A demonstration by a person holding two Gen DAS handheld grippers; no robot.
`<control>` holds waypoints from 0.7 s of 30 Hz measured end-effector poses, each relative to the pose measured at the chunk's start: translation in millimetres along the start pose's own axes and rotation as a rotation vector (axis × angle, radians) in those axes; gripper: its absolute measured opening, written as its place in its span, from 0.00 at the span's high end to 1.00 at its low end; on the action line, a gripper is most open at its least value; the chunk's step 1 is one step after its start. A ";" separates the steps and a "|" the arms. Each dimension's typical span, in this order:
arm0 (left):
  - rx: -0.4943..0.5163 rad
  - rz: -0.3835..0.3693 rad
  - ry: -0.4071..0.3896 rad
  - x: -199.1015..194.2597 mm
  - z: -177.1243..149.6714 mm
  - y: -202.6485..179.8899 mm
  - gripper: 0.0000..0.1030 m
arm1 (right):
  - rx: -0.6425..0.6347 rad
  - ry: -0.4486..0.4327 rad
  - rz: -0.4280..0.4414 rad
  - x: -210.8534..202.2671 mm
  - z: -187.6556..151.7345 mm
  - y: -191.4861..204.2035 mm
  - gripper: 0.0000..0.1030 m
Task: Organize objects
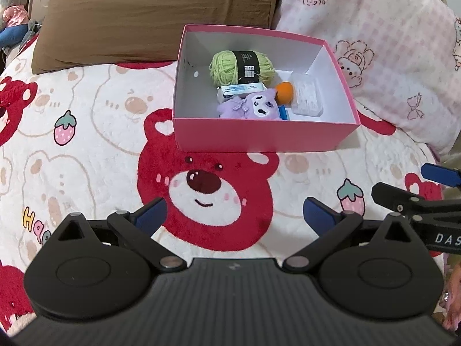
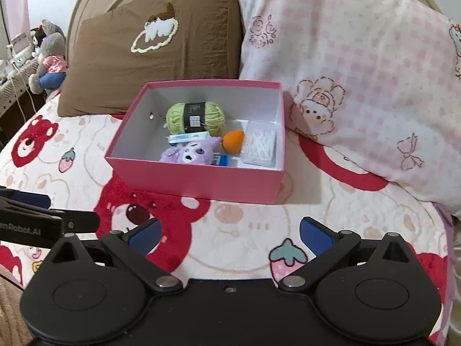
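I see the pink box resting on the bed's bear blanket, just in front of the brown pillow and the pink pillow. Inside it lie the green yarn, a small white carton, the purple plush, an orange ball and a clear case. My left hand-held gripper hangs over the blanket short of the box, fingers spread wide with nothing between. My right hand-held gripper is likewise apart and empty.
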State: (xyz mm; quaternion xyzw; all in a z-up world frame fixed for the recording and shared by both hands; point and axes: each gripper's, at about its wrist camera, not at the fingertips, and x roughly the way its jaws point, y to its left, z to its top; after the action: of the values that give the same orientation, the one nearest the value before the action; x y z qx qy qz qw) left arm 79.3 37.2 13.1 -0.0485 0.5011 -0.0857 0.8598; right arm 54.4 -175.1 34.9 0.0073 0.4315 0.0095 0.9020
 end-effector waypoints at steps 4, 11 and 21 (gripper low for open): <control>-0.009 0.010 -0.001 1.1 0.2 0.3 0.01 | 0.015 0.009 -0.008 0.3 -0.8 -2.6 0.00; -0.034 0.049 0.016 9.5 -0.8 3.9 0.01 | 0.004 0.020 -0.040 2.4 -0.5 -3.0 0.00; -0.025 0.041 0.022 8.8 0.5 4.9 0.01 | -0.009 0.047 -0.050 5.9 -0.8 -2.9 0.00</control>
State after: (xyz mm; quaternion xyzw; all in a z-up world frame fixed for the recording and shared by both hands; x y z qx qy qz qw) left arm 84.5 40.2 5.1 -0.0478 0.5126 -0.0626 0.8550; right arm 57.5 -177.9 29.8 -0.0077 0.4525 -0.0112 0.8917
